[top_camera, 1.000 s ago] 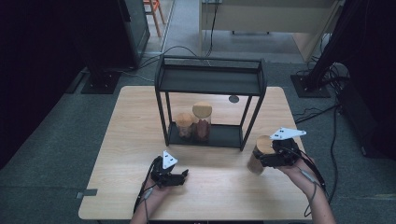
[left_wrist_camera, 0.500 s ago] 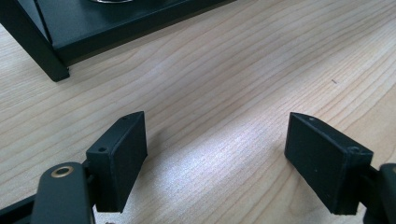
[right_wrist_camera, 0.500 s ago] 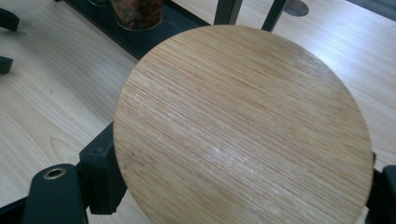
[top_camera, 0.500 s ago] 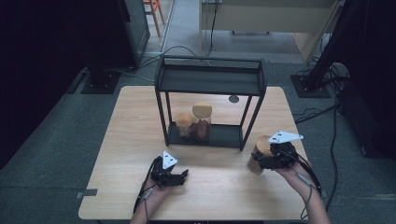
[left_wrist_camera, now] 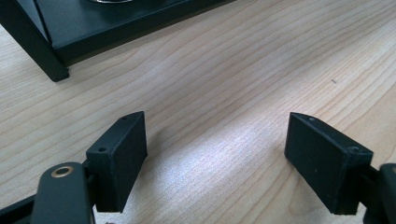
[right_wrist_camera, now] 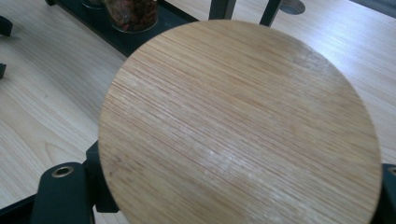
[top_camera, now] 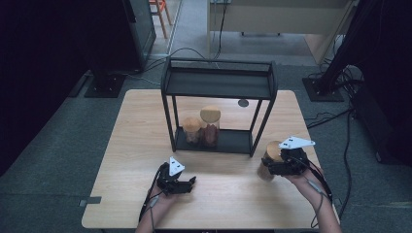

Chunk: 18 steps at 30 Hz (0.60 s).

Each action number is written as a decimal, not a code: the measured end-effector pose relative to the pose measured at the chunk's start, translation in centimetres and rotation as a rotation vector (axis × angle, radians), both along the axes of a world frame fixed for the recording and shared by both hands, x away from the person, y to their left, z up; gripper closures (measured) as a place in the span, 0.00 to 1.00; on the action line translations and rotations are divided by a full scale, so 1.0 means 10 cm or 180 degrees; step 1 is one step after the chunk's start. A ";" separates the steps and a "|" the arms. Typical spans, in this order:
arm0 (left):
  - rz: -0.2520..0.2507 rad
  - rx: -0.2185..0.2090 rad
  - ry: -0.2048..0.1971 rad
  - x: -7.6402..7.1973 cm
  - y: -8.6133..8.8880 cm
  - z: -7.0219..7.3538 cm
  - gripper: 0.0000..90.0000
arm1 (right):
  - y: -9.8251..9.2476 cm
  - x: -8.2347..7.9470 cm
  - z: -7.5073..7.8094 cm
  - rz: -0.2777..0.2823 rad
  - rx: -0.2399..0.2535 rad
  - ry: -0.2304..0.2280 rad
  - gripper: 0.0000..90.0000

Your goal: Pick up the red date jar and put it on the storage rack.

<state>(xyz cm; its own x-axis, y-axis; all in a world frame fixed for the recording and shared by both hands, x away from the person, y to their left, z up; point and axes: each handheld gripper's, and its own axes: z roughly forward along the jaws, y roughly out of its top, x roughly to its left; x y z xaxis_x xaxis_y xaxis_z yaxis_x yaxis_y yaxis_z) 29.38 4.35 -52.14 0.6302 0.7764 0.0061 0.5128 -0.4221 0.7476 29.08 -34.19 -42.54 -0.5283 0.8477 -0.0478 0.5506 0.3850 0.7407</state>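
While the right gripper (top_camera: pixel 272 167) is closing on it, the jar is calling for a careful hold.

Jar: a jar with a round bamboo lid (right_wrist_camera: pixel 240 123) is sitting in the right gripper at the table's (top_camera: pixel 131 145) right front, just outside the black shelf rack (top_camera: pixel 218 85), and appears to be leaning a little toward the person's left.
Right gripper: its jaws are pressing on the jar just below the lid, one at each side.
Left gripper (top_camera: pixel 187 183): it is resting low over bare wood near the front edge, jaws spread wide with nothing between them.
Weight: probably moderate, since the body (top_camera: pixel 265 171) is looking filled and brownish.
Surface: likely glass, so it is probably behaving stiff, smooth and slippery, and breakable if dropped.
Hold: a grip on the body under the lid is looking safest; the lid alone could be lifting off.
Neighbours: two similar lidded jars (top_camera: pixel 203 126) are standing side by side on the rack's bottom shelf (top_camera: pixel 233 141).
Risk: the tilt may be letting the jar slide in the jaws.
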 end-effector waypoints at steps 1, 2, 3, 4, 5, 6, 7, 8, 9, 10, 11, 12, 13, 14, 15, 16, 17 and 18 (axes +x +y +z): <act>-0.0001 0.0000 -0.0003 0.00 0.00 0.00 0.24 | 0.00 0.00 -0.01 -0.0002 0.0004 0.0004 0.25; 0.0000 -0.0001 -0.0002 0.00 0.00 0.00 0.24 | 0.00 0.01 -0.01 -0.0004 0.0013 0.0008 0.25; -0.0002 -0.0001 -0.0003 0.00 0.00 0.00 0.24 | 0.00 0.01 -0.01 -0.0006 0.0028 0.0016 0.26; -0.0002 0.0000 -0.0002 0.00 0.00 0.00 0.24 | 0.00 0.01 -0.01 -0.0008 0.0038 0.0022 0.26; -0.0003 0.0002 -0.0003 0.00 0.00 0.00 0.24 | 0.00 0.01 -0.01 -0.0011 0.0045 0.0027 0.26; -0.0002 0.0001 -0.0003 0.00 0.00 0.00 0.24 | -0.01 0.01 -0.01 -0.0016 0.0056 0.0036 0.26; -0.0003 0.0004 -0.0001 0.00 0.00 0.00 0.24 | -0.01 0.01 -0.01 -0.0016 0.0057 0.0039 0.26; -0.0003 0.0005 0.0000 0.00 0.00 0.00 0.24 | -0.01 0.01 -0.01 -0.0018 0.0061 0.0038 0.26; -0.0004 0.0004 -0.0002 0.00 0.00 0.00 0.24 | -0.01 0.01 -0.01 -0.0018 0.0065 0.0039 0.26; -0.0005 0.0007 -0.0001 0.00 0.00 0.00 0.24 | -0.01 0.01 -0.01 -0.0014 0.0069 0.0039 0.27; -0.0004 0.0005 -0.0001 0.00 0.00 0.00 0.24 | -0.01 0.01 -0.01 -0.0018 0.0075 0.0041 0.27; -0.0004 0.0008 -0.0001 0.00 0.00 0.00 0.24 | -0.01 0.01 -0.01 -0.0025 0.0083 0.0043 0.27; -0.0003 0.0006 0.0000 0.00 0.00 0.00 0.24 | -0.01 0.01 -0.01 -0.0029 0.0092 0.0051 0.27; -0.0004 0.0007 0.0000 0.00 0.00 0.00 0.24 | -0.01 0.01 -0.01 -0.0035 0.0096 0.0054 0.27; -0.0005 0.0008 -0.0001 0.00 0.00 0.00 0.24 | -0.01 0.01 -0.01 -0.0043 0.0106 0.0054 0.27; -0.0005 0.0005 -0.0002 0.00 0.00 0.00 0.24 | -0.01 0.01 -0.01 -0.0051 0.0114 0.0053 0.27; -0.0005 0.0005 -0.0002 0.00 0.00 0.00 0.24 | -0.01 0.01 -0.01 -0.0060 0.0121 0.0053 0.27; -0.0004 0.0002 -0.0001 0.00 0.00 0.00 0.24 | -0.01 0.01 -0.01 -0.0065 0.0127 0.0051 0.27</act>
